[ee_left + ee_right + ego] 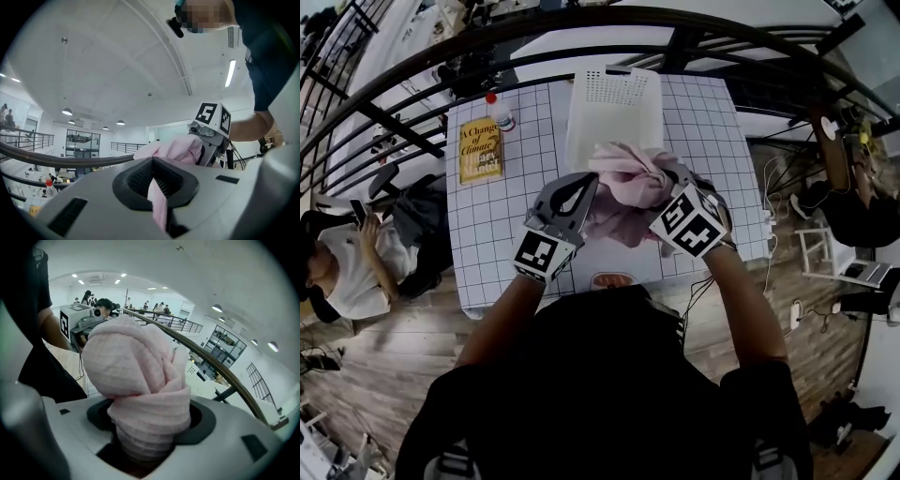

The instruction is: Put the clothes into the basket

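Observation:
A pink garment [630, 192] hangs bunched between my two grippers above the table, just in front of the white perforated basket [614, 108]. My left gripper [577, 197] is shut on a thin fold of the pink garment [157, 201], which runs up between its jaws. My right gripper [675, 192] is shut on a thick wad of the pink garment [140, 390] that fills the gap between its jaws and bulges out above them. Both gripper views tilt upward toward the ceiling, each showing the other gripper's marker cube.
The table [497, 216] has a white gridded top. A yellow book [480, 148] and a small red-capped bottle [498, 111] lie at its far left. An orange-rimmed object [612, 279] sits at the near edge. A dark railing [422, 66] curves behind; a seated person [347, 262] is left.

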Motion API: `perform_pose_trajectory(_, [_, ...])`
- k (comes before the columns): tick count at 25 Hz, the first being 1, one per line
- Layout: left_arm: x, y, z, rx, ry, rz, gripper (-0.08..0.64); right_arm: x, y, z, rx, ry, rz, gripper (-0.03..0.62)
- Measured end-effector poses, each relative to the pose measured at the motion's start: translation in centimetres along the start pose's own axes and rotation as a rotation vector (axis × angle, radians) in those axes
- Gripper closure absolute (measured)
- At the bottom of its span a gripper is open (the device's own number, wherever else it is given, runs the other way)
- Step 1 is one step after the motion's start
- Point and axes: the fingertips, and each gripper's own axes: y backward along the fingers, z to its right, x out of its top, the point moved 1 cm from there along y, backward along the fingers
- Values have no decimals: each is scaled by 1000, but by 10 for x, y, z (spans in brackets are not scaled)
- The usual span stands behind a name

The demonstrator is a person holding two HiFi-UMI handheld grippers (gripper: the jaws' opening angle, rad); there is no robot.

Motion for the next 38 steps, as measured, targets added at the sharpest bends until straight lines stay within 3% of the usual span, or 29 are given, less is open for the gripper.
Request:
perform_pose_trajectory(23, [49,-29,-43,59,-57,52,561,70,32,80,-113,176,4,265])
perform_pose_trajectory(38, [45,-66,-86,120,-60,52,561,107,-15,164,-138,230,17,265])
